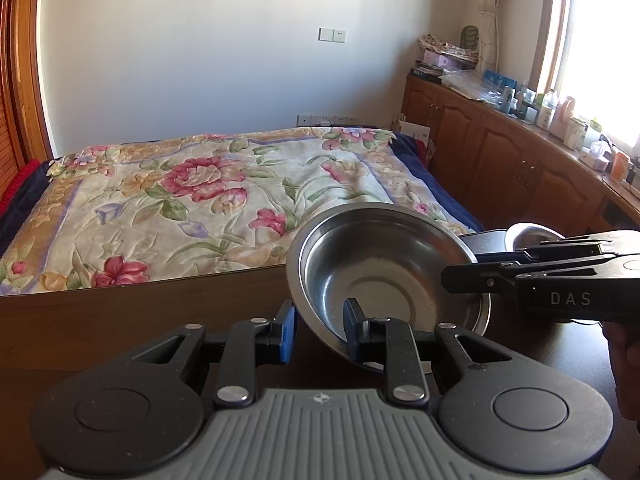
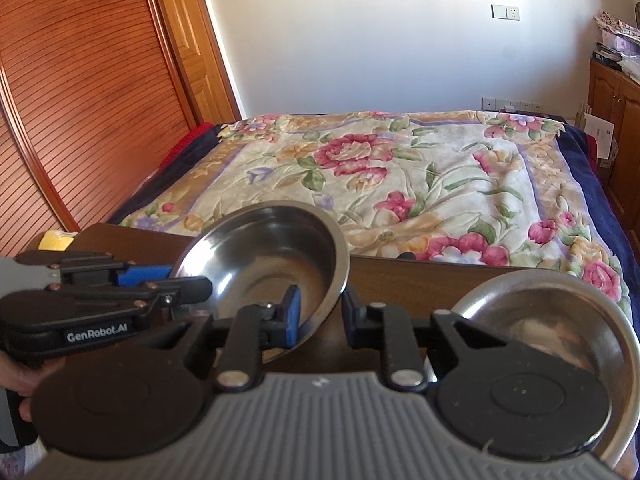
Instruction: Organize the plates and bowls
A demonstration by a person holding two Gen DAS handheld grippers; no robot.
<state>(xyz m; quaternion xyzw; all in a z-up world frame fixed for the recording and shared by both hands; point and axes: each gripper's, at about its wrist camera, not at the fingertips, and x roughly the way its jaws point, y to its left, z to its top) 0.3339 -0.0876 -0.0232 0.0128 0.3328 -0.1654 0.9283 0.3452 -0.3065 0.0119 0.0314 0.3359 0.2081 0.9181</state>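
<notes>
**Two grips on one steel bowl: keep them balanced**

The left gripper (image 1: 320,330) has its fingers drawn narrow astride the near rim of the steel bowl (image 1: 380,264), one blue pad (image 1: 288,332) outside the wall and the other inside. From its own camera I cannot tell for sure that both pads press on the metal. The right gripper (image 2: 318,320) straddles the opposite rim in the same way, its fingers also narrow, with one pad (image 2: 294,314) inside the bowl; again contact looks likely but is not certain.

The bowl sits tilted, its near edge low over the dark worktop (image 1: 140,320), seemingly borne between the two grippers. A second steel bowl (image 2: 552,320) rests on the worktop to the right, close beside the right gripper. Beyond lies a bed (image 1: 180,208) with a flowered cover.

My judgement: the step is carrying the tilted bowl across to nest in the second one. Thin polished rims slip easily, so both grips should bite fully before any lift. Move the hands together, level the bowl, and avoid twisting one grip against the other. Lower it centred over the second bowl before letting go.
</notes>
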